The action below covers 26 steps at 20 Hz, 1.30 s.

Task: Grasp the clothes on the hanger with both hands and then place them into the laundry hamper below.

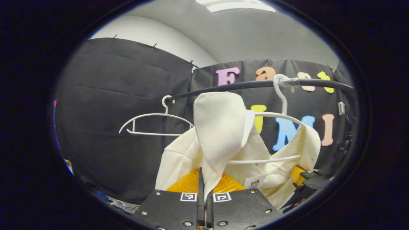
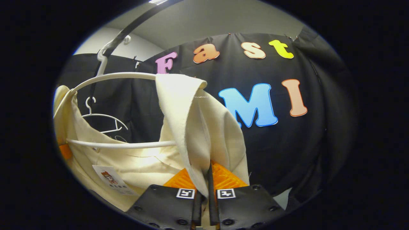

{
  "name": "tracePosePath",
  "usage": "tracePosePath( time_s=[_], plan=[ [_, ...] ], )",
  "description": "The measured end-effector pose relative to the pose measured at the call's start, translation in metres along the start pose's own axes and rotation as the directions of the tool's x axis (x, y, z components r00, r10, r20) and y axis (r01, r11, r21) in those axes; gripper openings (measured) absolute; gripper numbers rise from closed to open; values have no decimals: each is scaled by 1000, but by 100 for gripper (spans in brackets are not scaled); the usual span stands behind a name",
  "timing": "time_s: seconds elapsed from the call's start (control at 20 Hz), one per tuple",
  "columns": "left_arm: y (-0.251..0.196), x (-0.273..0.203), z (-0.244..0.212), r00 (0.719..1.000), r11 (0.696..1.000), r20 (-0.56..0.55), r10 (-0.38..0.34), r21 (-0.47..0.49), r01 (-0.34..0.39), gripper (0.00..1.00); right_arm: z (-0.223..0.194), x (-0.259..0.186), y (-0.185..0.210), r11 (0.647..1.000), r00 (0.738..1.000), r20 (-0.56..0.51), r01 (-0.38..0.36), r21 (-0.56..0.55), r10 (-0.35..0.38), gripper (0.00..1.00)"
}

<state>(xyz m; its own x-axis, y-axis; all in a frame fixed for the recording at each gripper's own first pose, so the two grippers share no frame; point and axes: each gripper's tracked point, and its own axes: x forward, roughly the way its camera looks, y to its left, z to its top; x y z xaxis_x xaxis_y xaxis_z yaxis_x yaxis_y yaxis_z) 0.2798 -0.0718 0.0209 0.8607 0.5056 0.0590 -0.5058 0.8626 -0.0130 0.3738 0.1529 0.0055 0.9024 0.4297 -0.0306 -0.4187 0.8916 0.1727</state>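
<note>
A cream garment (image 1: 220,134) hangs on a white hanger (image 1: 281,115) hooked over a dark rail (image 1: 243,84). My left gripper (image 1: 204,185) is shut on a fold of one shoulder of the garment, which stands up above its fingers. The right gripper (image 1: 303,179) shows at the lower right of the left gripper view, at the garment's other shoulder. In the right gripper view, my right gripper (image 2: 208,182) is shut on the cream garment (image 2: 195,121), pinching a fold that rises beside the white hanger (image 2: 118,76). A label (image 2: 111,183) hangs inside the collar.
A second, bare white hanger (image 1: 156,123) hangs on the same rail to the left, seen also as the bare hanger (image 2: 102,118) in the right gripper view. The dark rail (image 2: 134,28) runs overhead. Black cloth walls stand close behind.
</note>
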Motion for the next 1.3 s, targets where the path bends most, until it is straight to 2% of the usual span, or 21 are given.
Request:
tracePosePath(
  time_s=[0.05, 0.1, 0.15, 0.3, 0.4, 0.7, 0.75, 0.8, 1.0, 1.2, 1.3],
  plan=[
    [2, -2, 3, 1000, 1000, 5, 2, 1, -2, 4, 1, -2, 1, 998, 999, -3, -40, 42, 40, 11],
    [5, -4, 5, 1000, 1000, 13, 7, 1, -7, 4, -2, 0, 0, 996, 998, -9, -60, 65, 61, 3],
    [7, -7, 9, 1000, 1000, 22, 11, -2, -11, 4, 1, 1, -2, 995, 997, -8, -73, 67, 74, 3],
    [11, -7, 8, 1000, 1000, -4, 16, -11, -16, 4, 18, 2, -22, 997, 998, 33, -48, 66, 46, 0],
    [19, -8, 17, 999, 999, 14, 42, -29, -41, 4, 25, 4, -28, 997, 998, 55, -33, 67, 30, 3],
    [49, -13, 44, 994, 996, 62, 88, -37, -85, 4, 42, 7, -47, 997, 995, 96, 5, 73, -12, 2],
    [53, -11, 47, 994, 996, 68, 89, -35, -87, 5, 45, 8, -49, 997, 994, 105, 10, 71, -18, 0],
    [56, -10, 48, 993, 996, 73, 92, -29, -90, 4, 48, 8, -52, 997, 993, 111, 18, 75, -26, 2],
    [69, 1, 52, 991, 995, 95, 95, -29, -93, 4, 59, 12, -70, 985, 987, 136, 65, 157, -86, 0],
    [80, 1, 49, 994, 995, 86, 67, -74, -60, 4, 81, 19, -97, 957, 964, 200, 121, 262, -177, 2],
    [84, 3, 52, 994, 996, 88, 63, -76, -56, 5, 82, 29, -110, 949, 956, 201, 156, 273, -215, 3]
  ],
)
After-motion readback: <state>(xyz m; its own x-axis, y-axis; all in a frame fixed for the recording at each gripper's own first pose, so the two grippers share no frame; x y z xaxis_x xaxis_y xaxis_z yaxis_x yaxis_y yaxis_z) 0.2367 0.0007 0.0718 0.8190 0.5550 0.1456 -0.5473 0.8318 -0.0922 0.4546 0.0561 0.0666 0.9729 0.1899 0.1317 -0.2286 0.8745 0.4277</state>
